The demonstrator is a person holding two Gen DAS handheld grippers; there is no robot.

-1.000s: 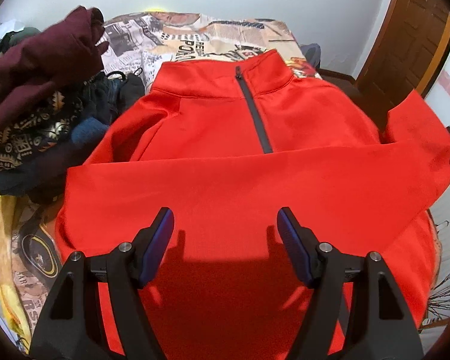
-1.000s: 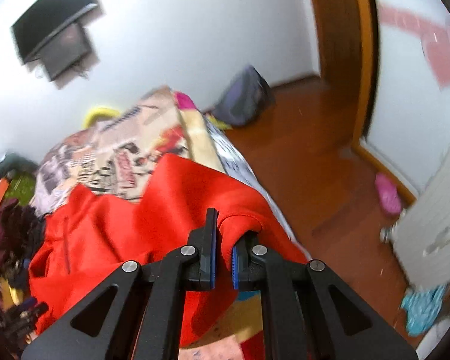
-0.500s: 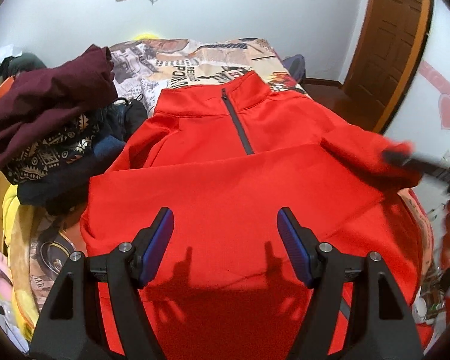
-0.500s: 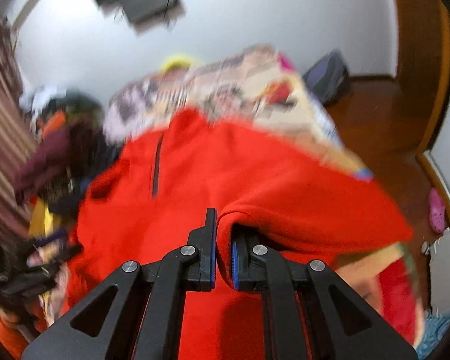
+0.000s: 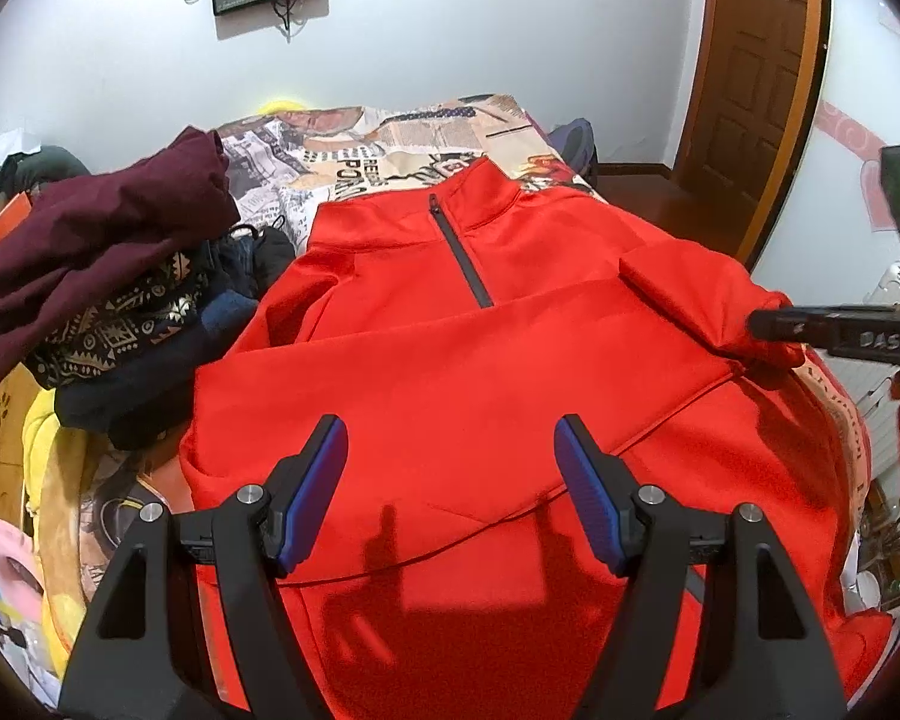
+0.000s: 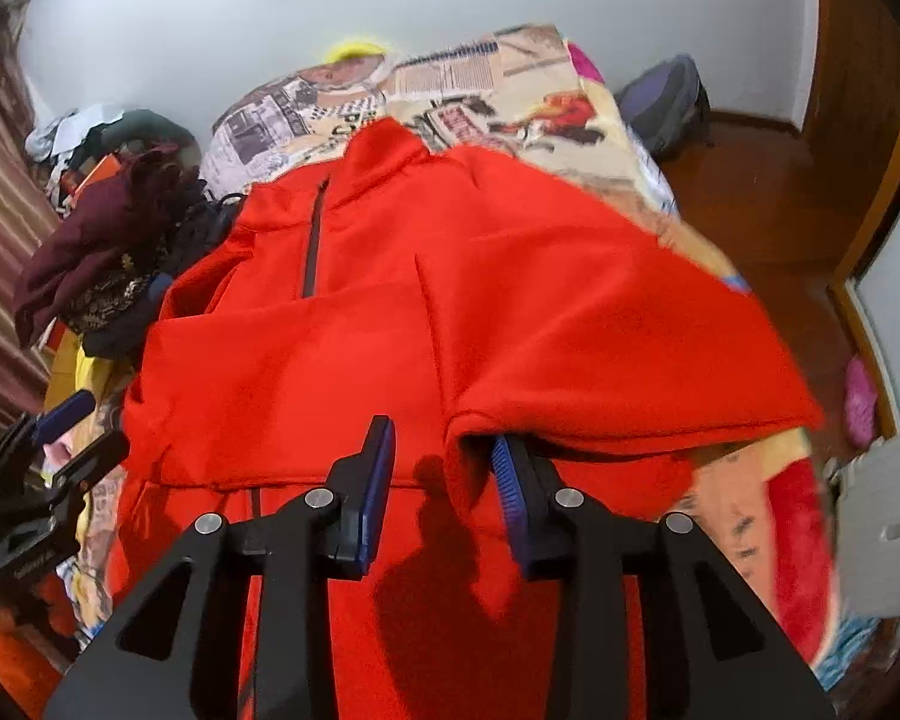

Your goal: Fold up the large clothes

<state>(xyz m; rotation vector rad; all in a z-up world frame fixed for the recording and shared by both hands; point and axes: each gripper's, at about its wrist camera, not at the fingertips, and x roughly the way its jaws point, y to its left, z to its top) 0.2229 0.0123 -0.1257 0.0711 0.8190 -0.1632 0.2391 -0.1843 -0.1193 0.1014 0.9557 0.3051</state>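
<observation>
Item: red half-zip pullover (image 5: pixel 450 372), laid front-up on the bed (image 5: pixel 426 132), collar at twelve o'clock, hem at six.

Material: thick fleece-like knit, judged soft and limp, light for its bulk, not slippery and not fragile (folds should stay where dropped).

Condition: left sleeve (image 5: pixel 342 360) lies across the chest; right sleeve (image 6: pixel 600 324) is doubled inward from three o'clock, its cuff draped over one pad.

Right gripper (image 6: pixel 444 474): jaws opening, cuff edge loose between them, no pinch.

Left gripper (image 5: pixel 450 480): wide, empty, above the lower body.

Neighbouring: pile of dark clothes (image 5: pixel 102 276) at nine o'clock.

Handling: best taken at seams, such as hem corners or shoulder points; a mid-panel pinch would likely bunch the cloth.
</observation>
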